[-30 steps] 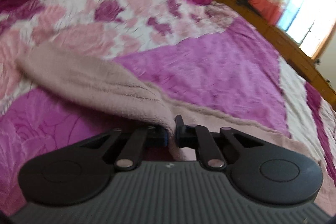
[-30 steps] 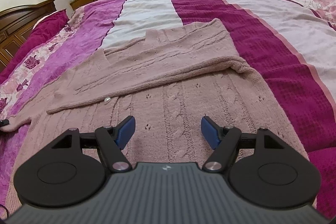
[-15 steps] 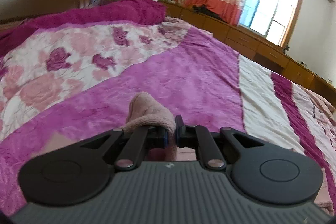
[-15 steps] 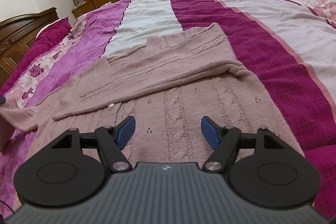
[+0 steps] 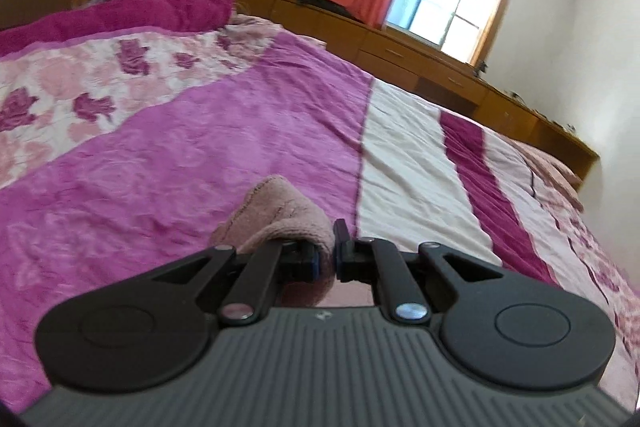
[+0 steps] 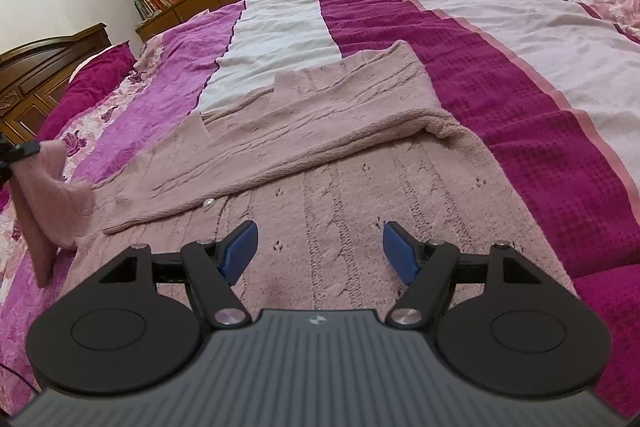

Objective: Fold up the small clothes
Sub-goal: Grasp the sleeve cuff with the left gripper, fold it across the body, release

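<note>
A pink knitted cardigan (image 6: 360,187) lies spread on the bed (image 6: 540,75), its body flat under my right gripper (image 6: 318,251) and one sleeve already folded across the chest toward 2 o'clock, so I judge the fold to be partway done. My left gripper (image 5: 334,253) is clamped tight on the cuff of the other sleeve (image 5: 280,215); in the left wrist view the pink knit bunches up over the closed fingers at 12 o'clock, with the purple bedspread beyond. In the right wrist view that same sleeve (image 6: 52,195) hangs lifted off the bed at 9 o'clock, held high, I judge, so it can be carried across the chest without dragging. My right fingers (image 6: 240,247) stand wide apart and hold nothing; they hover low above the cardigan's lower body, and whether they touch the knit I cannot tell.
</note>
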Demonstrator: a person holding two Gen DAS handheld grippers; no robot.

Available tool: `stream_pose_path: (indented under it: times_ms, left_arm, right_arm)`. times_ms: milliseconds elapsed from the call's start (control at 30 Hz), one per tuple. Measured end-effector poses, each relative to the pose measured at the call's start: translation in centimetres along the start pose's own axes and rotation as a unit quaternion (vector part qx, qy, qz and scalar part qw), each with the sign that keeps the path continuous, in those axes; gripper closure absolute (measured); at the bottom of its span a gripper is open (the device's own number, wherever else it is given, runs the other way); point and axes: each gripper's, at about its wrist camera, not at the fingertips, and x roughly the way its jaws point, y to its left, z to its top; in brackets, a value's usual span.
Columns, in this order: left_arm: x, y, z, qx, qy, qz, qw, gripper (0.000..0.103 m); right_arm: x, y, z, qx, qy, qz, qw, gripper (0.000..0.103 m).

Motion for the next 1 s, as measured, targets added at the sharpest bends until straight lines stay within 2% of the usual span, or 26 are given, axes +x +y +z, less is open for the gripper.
stream_pose_path:
  times_ms: [333, 700, 767, 833, 933, 1000]
  left_arm:
    - [2.7, -5.1, -4.5, 0.057, 0.044, -0.015, 0.9973, 0.094]
    - [5.1, -5.2, -8.4, 0.078, 0.126, 0.006, 0.9890, 0.092]
    - [5.2, -5.2, -8.8, 0.082, 0.144, 0.007, 0.9863, 0.081]
    - [5.0, -5.3, -9.2, 0.087, 0.150, 0.008, 0.9849, 0.064]
    - [4.1, -5.3, -9.5, 0.092, 0.150, 0.005, 0.9844, 0.053]
    - [3.4, -5.3, -9.7, 0.095, 0.154, 0.004, 0.9836, 0.053]
  right_arm:
    - [0.1, -0.8, -0.1, 0.010, 0.000, 0.003, 1.000, 0.027]
    - [0.4, -1.3, -0.3, 0.020, 0.004, 0.006, 1.000, 0.027]
    - [0.4, -1.4, -0.3, 0.020, 0.004, 0.006, 1.000, 0.027]
    - [0.4, -1.4, -0.3, 0.020, 0.003, 0.006, 1.000, 0.027]
    - [0.4, -1.4, -0.4, 0.021, 0.003, 0.006, 1.000, 0.027]
    - [0.4, -1.4, -0.4, 0.021, 0.003, 0.007, 1.000, 0.027]
